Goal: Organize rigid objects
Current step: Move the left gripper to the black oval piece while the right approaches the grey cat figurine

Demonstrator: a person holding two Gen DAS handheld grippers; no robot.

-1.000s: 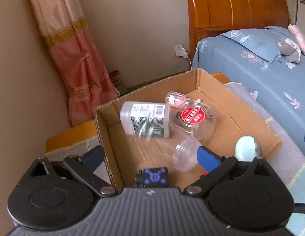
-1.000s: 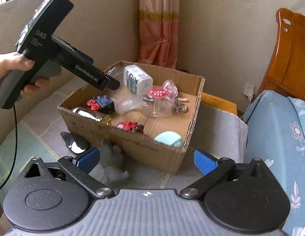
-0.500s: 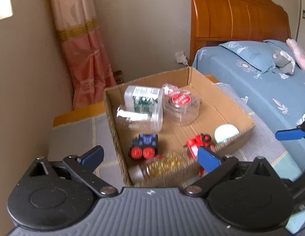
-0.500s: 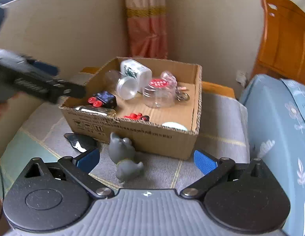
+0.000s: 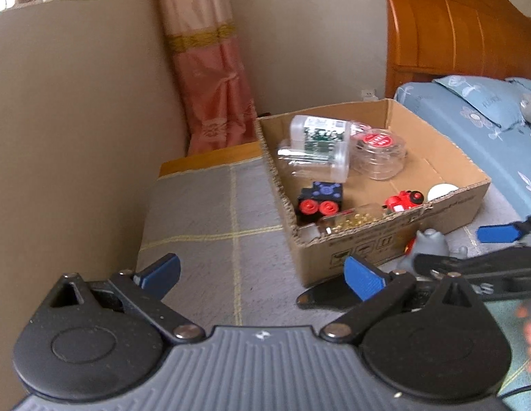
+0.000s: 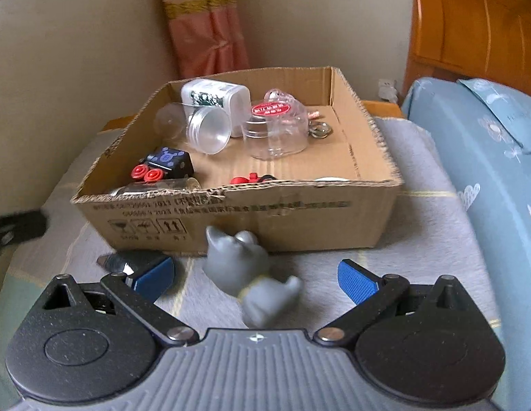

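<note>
A cardboard box (image 6: 299, 219) (image 5: 385, 236) holds a white labelled jar (image 6: 214, 97), a clear jar with a red lid (image 6: 272, 126), a black block toy with red wheels (image 5: 320, 198), a red toy car (image 5: 402, 200) and a bottle of gold beads (image 5: 347, 221). A grey animal figurine (image 6: 244, 267) (image 5: 430, 245) lies on the mat in front of the box. My right gripper (image 6: 255, 274) is open, its fingers on either side of the figurine without touching it. My left gripper (image 5: 262, 274) is open and empty over the mat, left of the box.
A dark flat object (image 6: 128, 262) (image 5: 320, 296) lies on the grey mat beside the figurine. A blue bed (image 6: 488, 157) runs along the right, with a wooden headboard (image 5: 454, 34) behind. A wall and pink curtain (image 5: 210, 78) stand behind the box.
My left gripper has pulled back from over the box to the mat at its left. My right gripper has moved in on the grey figurine, which now sits between its fingers.
</note>
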